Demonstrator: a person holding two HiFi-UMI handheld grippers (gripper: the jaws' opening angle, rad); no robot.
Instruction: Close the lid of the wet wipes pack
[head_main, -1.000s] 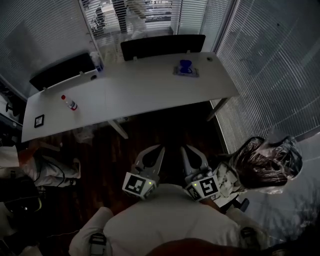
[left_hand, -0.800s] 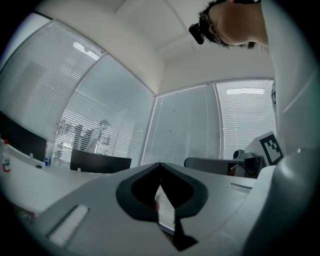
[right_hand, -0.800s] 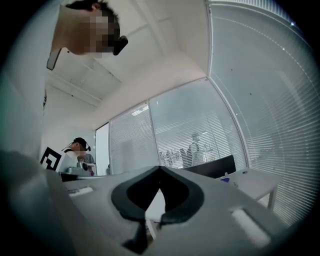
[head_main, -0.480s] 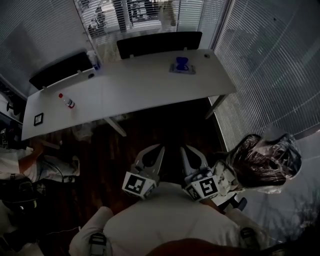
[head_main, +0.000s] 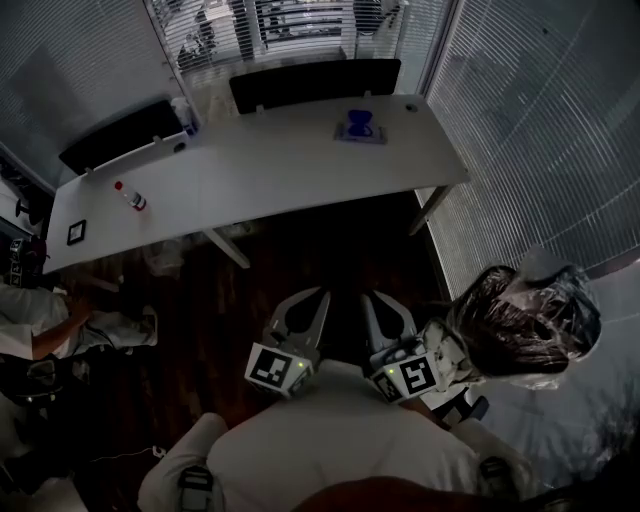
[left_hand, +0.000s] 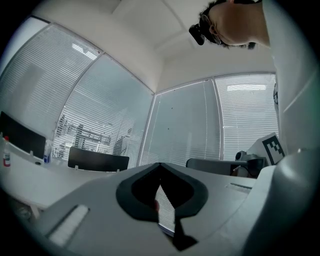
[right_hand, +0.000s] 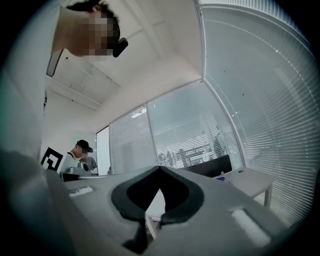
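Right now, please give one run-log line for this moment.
task: not started | left gripper: shut, empty | right gripper: shut, empty | wet wipes pack: on table, far from both

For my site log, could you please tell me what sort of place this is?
Most likely an office: a long white desk with black divider screens along its far edge, and slatted blinds on every side.

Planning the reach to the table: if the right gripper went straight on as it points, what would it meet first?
Nothing near: the right gripper, shut, points into open air. Its line seems to pass left of the wet wipes pack on the table, towards the blinds, though depth is unclear.
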